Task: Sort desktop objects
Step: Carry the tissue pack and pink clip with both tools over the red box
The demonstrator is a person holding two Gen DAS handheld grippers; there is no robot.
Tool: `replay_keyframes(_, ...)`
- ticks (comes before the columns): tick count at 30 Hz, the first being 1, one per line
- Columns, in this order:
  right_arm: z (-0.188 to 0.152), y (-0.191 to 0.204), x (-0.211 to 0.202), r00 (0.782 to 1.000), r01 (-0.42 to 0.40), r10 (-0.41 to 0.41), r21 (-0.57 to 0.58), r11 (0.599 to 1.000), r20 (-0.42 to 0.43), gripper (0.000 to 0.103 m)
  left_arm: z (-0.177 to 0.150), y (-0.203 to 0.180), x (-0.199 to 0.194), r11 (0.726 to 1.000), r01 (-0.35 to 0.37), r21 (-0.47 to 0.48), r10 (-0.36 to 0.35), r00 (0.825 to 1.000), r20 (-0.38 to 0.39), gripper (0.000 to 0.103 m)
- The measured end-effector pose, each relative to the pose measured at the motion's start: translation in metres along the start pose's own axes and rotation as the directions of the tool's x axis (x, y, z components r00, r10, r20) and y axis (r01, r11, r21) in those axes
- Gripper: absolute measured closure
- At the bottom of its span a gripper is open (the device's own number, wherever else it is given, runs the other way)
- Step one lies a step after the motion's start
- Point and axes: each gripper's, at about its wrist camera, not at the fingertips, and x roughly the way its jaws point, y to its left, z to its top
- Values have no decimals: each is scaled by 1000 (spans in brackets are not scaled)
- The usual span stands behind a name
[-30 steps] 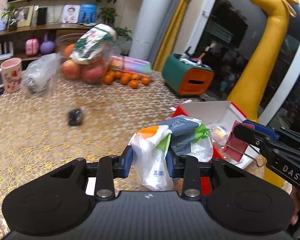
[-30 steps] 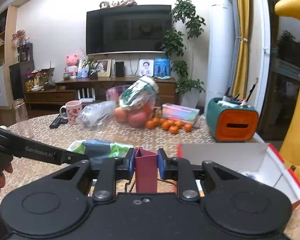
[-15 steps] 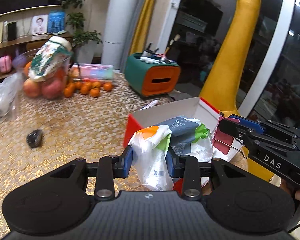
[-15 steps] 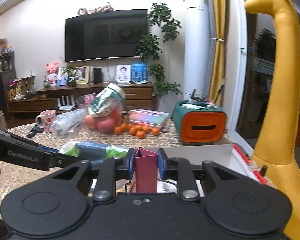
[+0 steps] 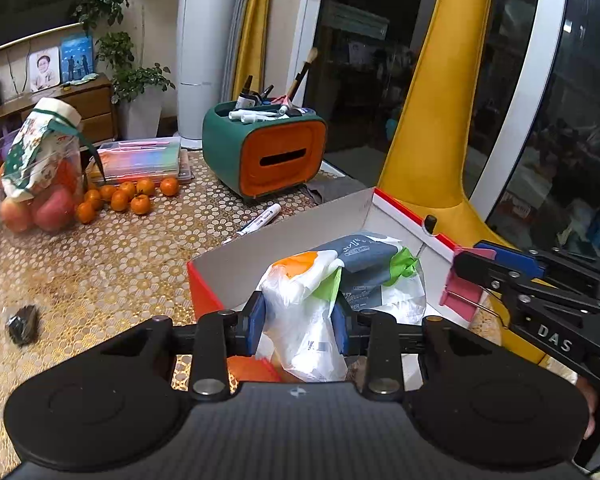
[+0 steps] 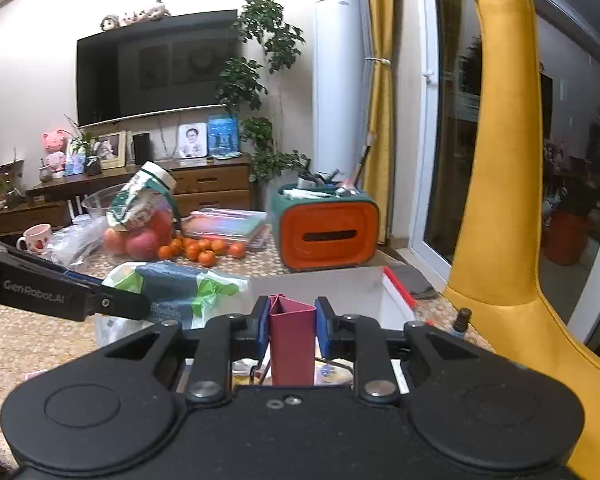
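Left gripper (image 5: pixel 299 322): its blue pads pinch a crumpled plastic bag (image 5: pixel 320 304), white with orange and green patches, wrapped round a dark grey packet; the bag hangs between the jaws over the near left part of the box.
Right gripper (image 6: pixel 292 326): jaws pressed in on a dark red binder clip (image 6: pixel 292 344), which stands upright between the blue pads; its wire handles show below the clip body.
Box (image 5: pixel 284 220): open cardboard box, white inside with red outer edges, at the near right of the table; both held things hang above its opening.
Clip seen from the left wrist: the pink-red clip (image 5: pixel 458 290) sits at the tip of the right gripper, over the right side of the box, apart from the bag.
Table (image 5: pixel 112 248): covered by a gold-patterned cloth.
Marker (image 5: pixel 258 220): white pen lying just beyond the far wall of the box.
Organiser (image 5: pixel 264 152): green and orange desk holder with pens and a brush, far side of the table.
Tangerines (image 5: pixel 130 196): loose cluster to the left of the organiser, beside a clear bag of apples (image 5: pixel 40 200).
Dark lump (image 5: pixel 22 322): small black object alone on the cloth, near left.
Giraffe figure (image 6: pixel 500 160): tall and yellow, right of the table.
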Motion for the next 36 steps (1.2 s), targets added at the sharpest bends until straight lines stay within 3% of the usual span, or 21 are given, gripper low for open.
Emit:
replay_keyframes(14, -18, -19, 43, 994, -25, 27, 24, 999, -106, 81, 12, -14, 66, 995, -88, 40, 90, 994, -66, 70)
replay_keyframes(21, -27, -6, 61, 985, -64, 59, -28, 998, -161, 81, 14, -24, 89, 983, -137, 121, 145, 987, -65, 70)
replay_keyframes(36, -42, -3, 84, 973, -48, 31, -69, 996, -227, 81, 2, -21, 121, 984, -108, 140, 129, 980, -153, 70)
